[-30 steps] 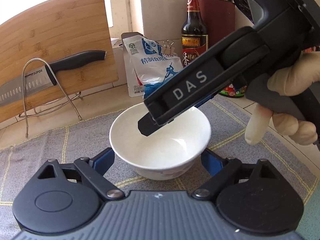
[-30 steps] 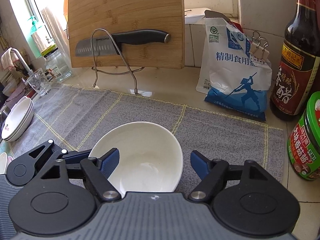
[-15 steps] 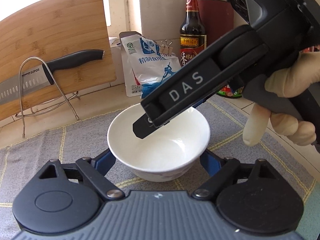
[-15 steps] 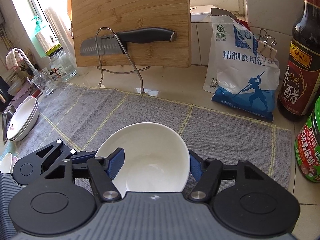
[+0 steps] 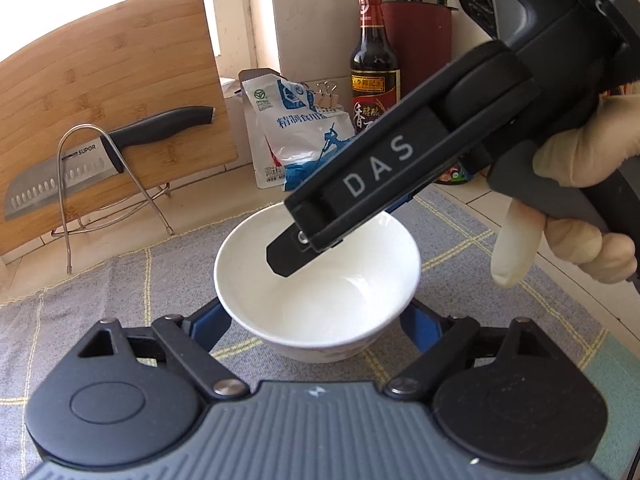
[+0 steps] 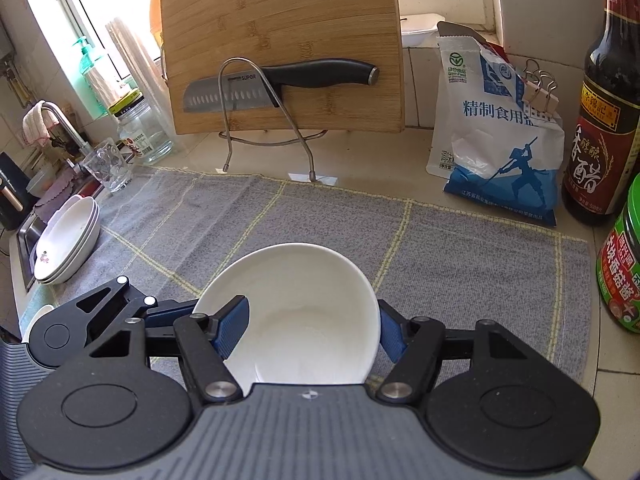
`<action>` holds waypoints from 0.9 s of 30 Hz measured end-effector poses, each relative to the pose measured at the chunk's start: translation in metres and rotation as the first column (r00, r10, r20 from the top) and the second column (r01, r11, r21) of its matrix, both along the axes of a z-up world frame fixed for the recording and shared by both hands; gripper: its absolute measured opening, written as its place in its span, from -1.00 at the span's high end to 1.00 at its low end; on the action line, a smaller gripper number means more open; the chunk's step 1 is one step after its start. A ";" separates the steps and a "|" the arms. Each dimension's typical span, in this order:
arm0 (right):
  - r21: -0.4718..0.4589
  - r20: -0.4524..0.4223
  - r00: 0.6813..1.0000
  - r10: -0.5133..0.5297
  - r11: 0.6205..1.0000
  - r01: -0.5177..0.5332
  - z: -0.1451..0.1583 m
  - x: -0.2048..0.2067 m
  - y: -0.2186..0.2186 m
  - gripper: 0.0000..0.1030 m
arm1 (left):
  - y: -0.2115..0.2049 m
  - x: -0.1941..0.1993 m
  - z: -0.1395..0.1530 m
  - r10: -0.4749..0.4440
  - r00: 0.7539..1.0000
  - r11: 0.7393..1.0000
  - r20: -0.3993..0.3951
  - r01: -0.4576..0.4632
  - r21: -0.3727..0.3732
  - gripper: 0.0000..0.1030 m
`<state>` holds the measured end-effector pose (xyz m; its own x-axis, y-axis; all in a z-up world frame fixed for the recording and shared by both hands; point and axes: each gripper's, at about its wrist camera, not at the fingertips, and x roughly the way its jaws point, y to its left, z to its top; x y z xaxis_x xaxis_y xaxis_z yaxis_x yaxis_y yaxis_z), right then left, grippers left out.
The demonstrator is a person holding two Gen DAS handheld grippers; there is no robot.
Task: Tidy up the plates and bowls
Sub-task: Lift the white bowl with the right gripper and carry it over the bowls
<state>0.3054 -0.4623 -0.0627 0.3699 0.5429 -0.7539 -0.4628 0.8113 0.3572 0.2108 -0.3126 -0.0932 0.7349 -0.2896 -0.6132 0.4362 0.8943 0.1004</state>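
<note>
A white bowl [image 5: 320, 280] sits on the grey cloth [image 5: 120, 292]. My left gripper [image 5: 316, 320] is open, with one blue finger at each side of the bowl's outer wall. My right gripper [image 6: 310, 328] is closing on the same bowl [image 6: 296, 300]: its left finger [image 6: 230, 326] is inside the bowl and its right finger [image 6: 390, 330] is outside the far wall, near or at the rim. The right gripper's body [image 5: 400, 160] reaches over the bowl in the left wrist view. A stack of white plates [image 6: 66, 240] lies at the cloth's left edge.
A bamboo cutting board [image 6: 280, 48] with a knife [image 6: 280, 84] on a wire stand is at the back. A salt bag [image 6: 496, 140], a vinegar bottle [image 6: 604, 120] and a green-lidded jar [image 6: 620, 272] stand at the right. A glass [image 6: 106, 166] and sink tap [image 6: 60, 120] are at the left.
My right gripper's fingers have narrowed around the bowl's wall, and the bowl has tilted and shifted slightly toward the right gripper. My left gripper has stayed open around the bowl.
</note>
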 end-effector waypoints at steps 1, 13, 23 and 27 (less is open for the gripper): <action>0.002 -0.002 1.000 0.003 1.000 -0.003 0.003 -0.004 0.001 -0.42 | 0.003 -0.004 0.002 -0.004 1.000 1.000 -0.001 0.004 0.003 -0.75; 0.016 0.019 1.000 -0.014 1.000 0.013 0.037 -0.059 0.029 -0.42 | 0.038 -0.049 0.031 -0.050 0.999 0.999 -0.010 0.050 0.012 -0.75; 0.016 0.015 0.999 -0.044 0.999 0.043 0.052 -0.101 0.060 -0.42 | 0.075 -0.082 0.041 -0.098 0.995 0.995 -0.026 0.098 0.016 -0.75; 0.017 0.013 0.998 -0.056 0.998 0.056 0.058 -0.115 0.073 -0.42 | 0.088 -0.095 0.046 -0.115 0.993 0.993 -0.028 0.115 0.017 -0.75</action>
<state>0.1907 -0.3889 -0.0047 0.4102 0.5337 -0.7395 -0.4215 0.8300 0.3651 0.1162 -0.2244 -0.0472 0.6806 -0.3597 -0.6383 0.5387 0.8362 0.1031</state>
